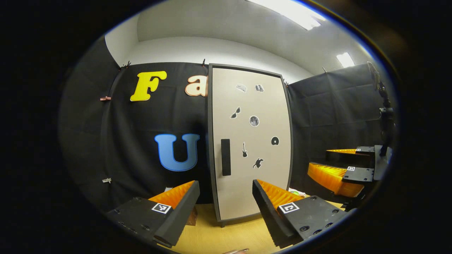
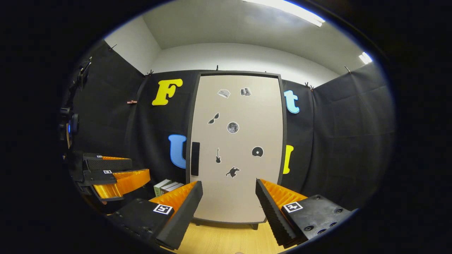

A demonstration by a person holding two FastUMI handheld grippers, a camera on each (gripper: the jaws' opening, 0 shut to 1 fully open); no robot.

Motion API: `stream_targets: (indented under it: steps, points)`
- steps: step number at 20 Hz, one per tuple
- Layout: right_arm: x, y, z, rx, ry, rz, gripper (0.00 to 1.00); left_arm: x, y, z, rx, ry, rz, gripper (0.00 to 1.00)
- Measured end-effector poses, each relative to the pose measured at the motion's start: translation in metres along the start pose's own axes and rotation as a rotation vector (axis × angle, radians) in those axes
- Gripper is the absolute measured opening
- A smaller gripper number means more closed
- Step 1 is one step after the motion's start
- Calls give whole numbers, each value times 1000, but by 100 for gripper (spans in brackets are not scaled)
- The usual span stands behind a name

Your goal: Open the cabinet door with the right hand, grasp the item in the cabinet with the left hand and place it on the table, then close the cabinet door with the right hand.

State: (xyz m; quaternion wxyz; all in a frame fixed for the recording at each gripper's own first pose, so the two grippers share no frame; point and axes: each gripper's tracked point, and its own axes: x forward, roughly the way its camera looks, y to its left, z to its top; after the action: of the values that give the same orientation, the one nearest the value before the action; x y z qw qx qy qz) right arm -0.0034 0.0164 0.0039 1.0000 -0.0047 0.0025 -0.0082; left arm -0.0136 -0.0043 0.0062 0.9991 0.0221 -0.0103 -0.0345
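A tall beige cabinet (image 1: 250, 141) with a dark frame stands on the wooden table (image 1: 233, 236), its door (image 2: 236, 148) closed. A black vertical handle (image 1: 225, 157) sits on the door's left side, and it also appears as the handle (image 2: 195, 158) in the right gripper view. Small stickers dot the door. My left gripper (image 1: 226, 211) is open, a short way in front of the cabinet, nothing between its fingers. My right gripper (image 2: 229, 211) is open too, facing the door squarely. The right gripper (image 1: 342, 173) also shows far right in the left gripper view, the left gripper (image 2: 113, 176) far left in the right gripper view.
A few books (image 2: 167, 187) lie on the table left of the cabinet. A small light green thing (image 1: 296, 192) lies by the cabinet's right foot. Black cloth walls close the booth behind and at both sides. A camera stand (image 1: 385, 113) rises at the right.
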Motion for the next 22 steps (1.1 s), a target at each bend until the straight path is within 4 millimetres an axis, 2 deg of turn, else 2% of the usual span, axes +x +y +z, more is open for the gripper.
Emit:
stream_targets:
  steps: [6,10,14,18,22]
  points:
    - [2,26,3,-19,-22,0,97,-19,21,-1,25,2,-2,95]
    - [14,50,-1,-36,-14,21,97,-29,39,-4,13,7,-3,95]
    - [44,77,-1,-20,-19,62,97,-33,61,-9,10,20,28,95]
    - [87,99,-5,-3,-20,119,96,-29,82,-15,-9,30,87,95]
    - [131,108,-12,19,-26,124,97,-24,99,-18,-22,36,143,95]
